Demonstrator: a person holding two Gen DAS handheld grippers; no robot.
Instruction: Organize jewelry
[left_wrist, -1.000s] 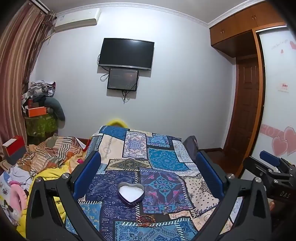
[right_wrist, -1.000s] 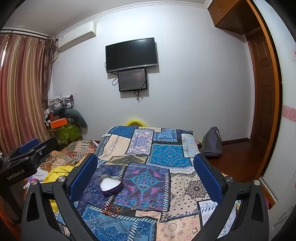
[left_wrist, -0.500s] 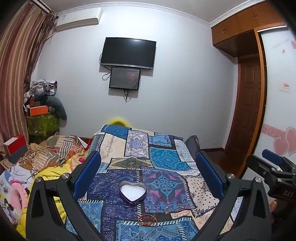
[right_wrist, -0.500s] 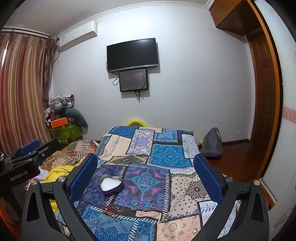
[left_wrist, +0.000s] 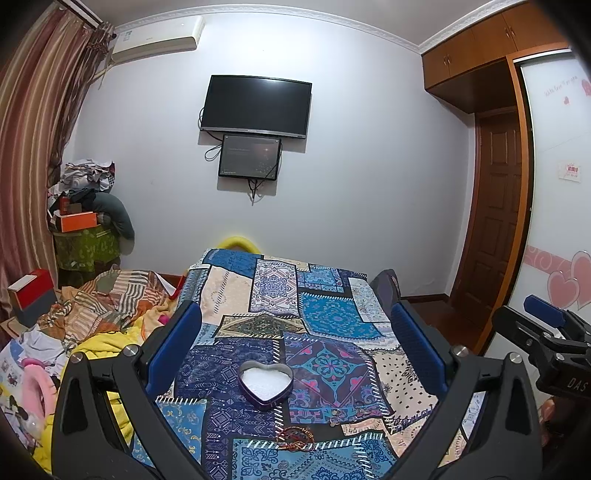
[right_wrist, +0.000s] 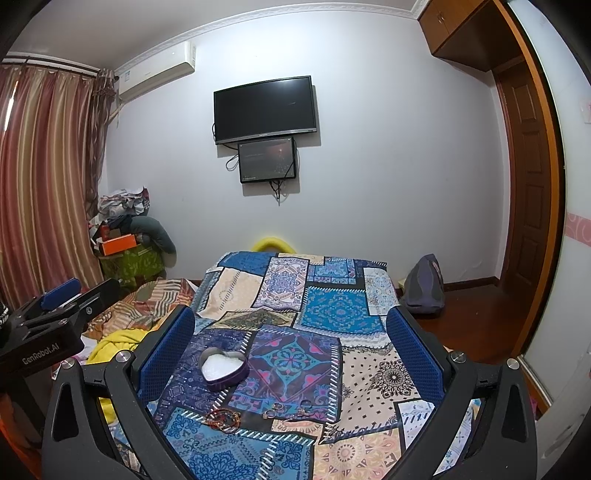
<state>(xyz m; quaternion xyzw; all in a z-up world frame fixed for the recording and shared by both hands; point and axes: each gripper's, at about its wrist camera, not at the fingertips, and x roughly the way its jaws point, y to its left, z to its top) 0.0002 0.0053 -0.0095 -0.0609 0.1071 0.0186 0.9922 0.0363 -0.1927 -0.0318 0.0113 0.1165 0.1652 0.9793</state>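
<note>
Open heart tin (left_wrist: 265, 381) behind loose bangles (left_wrist: 295, 438)

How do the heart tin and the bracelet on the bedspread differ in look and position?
The heart tin is a purple, walled, heart-shaped box with a white lining; the bracelet is a thin reddish-brown ring lying flat. The heart tin sits farther from the cameras; the bracelet lies nearer, close to the small rings. Both rest on the patchwork bedspread, untouched by either gripper.

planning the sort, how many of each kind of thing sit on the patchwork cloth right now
heart-shaped tin: 1
red beaded bracelet: 1
small metal pieces: a loose cluster, too small to count apart, taken as 1 group
total: 3 kinds, at least 3 items, all lying on the patchwork cloth
</note>
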